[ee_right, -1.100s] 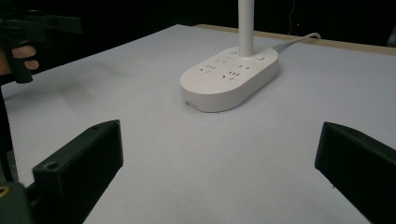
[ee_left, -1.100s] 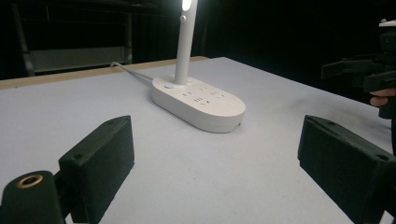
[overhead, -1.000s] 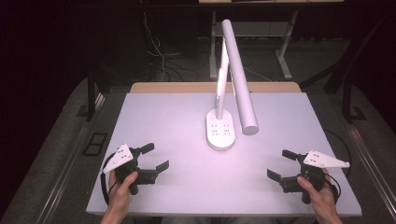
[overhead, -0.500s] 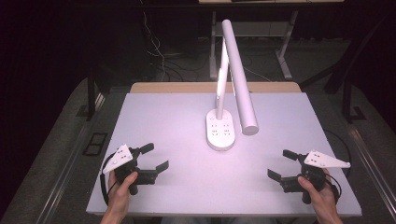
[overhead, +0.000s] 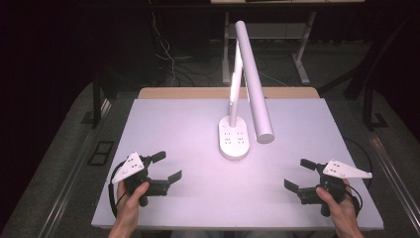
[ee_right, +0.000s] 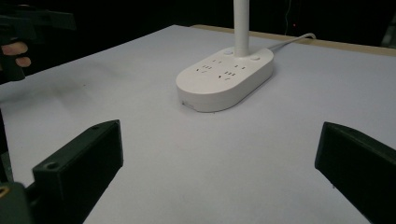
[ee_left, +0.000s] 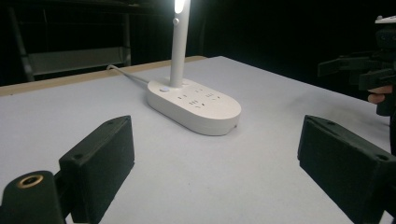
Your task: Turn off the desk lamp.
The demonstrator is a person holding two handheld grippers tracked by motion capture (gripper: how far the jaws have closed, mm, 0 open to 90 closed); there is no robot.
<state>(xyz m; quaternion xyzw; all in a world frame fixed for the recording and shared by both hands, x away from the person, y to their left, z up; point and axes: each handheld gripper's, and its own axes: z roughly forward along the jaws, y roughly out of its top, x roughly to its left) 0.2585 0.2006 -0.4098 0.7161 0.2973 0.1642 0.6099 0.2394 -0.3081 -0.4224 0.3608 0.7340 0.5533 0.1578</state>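
A white desk lamp stands mid-table, lit. Its oval base (overhead: 234,139) carries several sockets, and a long tube head (overhead: 254,84) slants forward over it. The same base (ee_left: 194,105) lies ahead of my left gripper (ee_left: 215,163), whose jaws stand wide apart with nothing between them. In the high view my left gripper (overhead: 167,167) rests near the front left of the table, held in a hand. My right gripper (overhead: 299,173) sits at the front right, open and empty, pointing toward the lamp base (ee_right: 225,77). Both grippers are well apart from the lamp.
The pale table top (overhead: 173,124) has a wooden strip along its far edge (overhead: 198,92). The lamp's cord (ee_left: 128,74) runs off the back. Dark floor, cables and desk legs (overhead: 297,54) lie beyond the table.
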